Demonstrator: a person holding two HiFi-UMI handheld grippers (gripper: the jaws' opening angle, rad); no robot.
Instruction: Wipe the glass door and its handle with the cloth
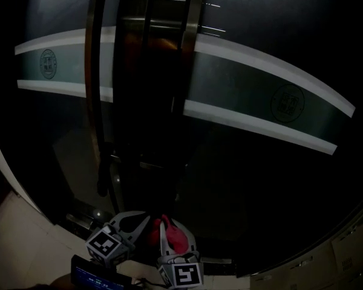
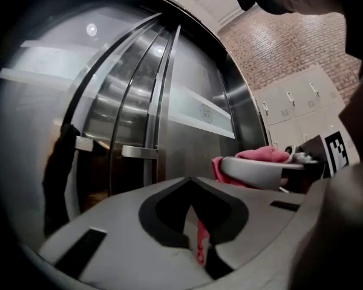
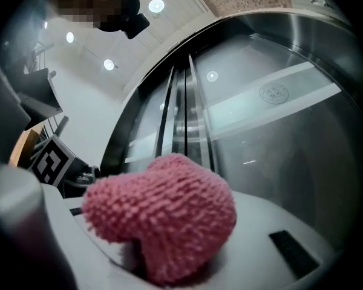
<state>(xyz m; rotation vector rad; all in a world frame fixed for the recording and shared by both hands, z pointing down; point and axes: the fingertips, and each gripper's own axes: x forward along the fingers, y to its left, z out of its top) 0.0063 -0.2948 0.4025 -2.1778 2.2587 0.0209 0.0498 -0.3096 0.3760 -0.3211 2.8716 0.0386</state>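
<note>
Ahead of me stands the dark glass door [image 1: 260, 168], crossed by pale frosted bands, with a tall metal handle [image 1: 94, 101] on the left leaf. The handle bars [image 2: 124, 107] also show in the left gripper view. A pink fluffy cloth [image 3: 163, 216] bulges between the jaws of my right gripper [image 1: 168, 235], which is shut on it low in front of the door. My left gripper [image 2: 192, 183] hangs just beside it, jaws shut. A thin pink sliver shows in their seam; I cannot tell if it is pinched. Neither gripper touches the glass.
A second metal bar [image 1: 192, 47] runs down the door's middle. Grey lockers [image 2: 293, 101] and a brick wall [image 2: 272, 41] stand to the right. Pale floor [image 1: 15, 234] lies at lower left. A small lit screen [image 1: 94, 278] sits at the bottom edge.
</note>
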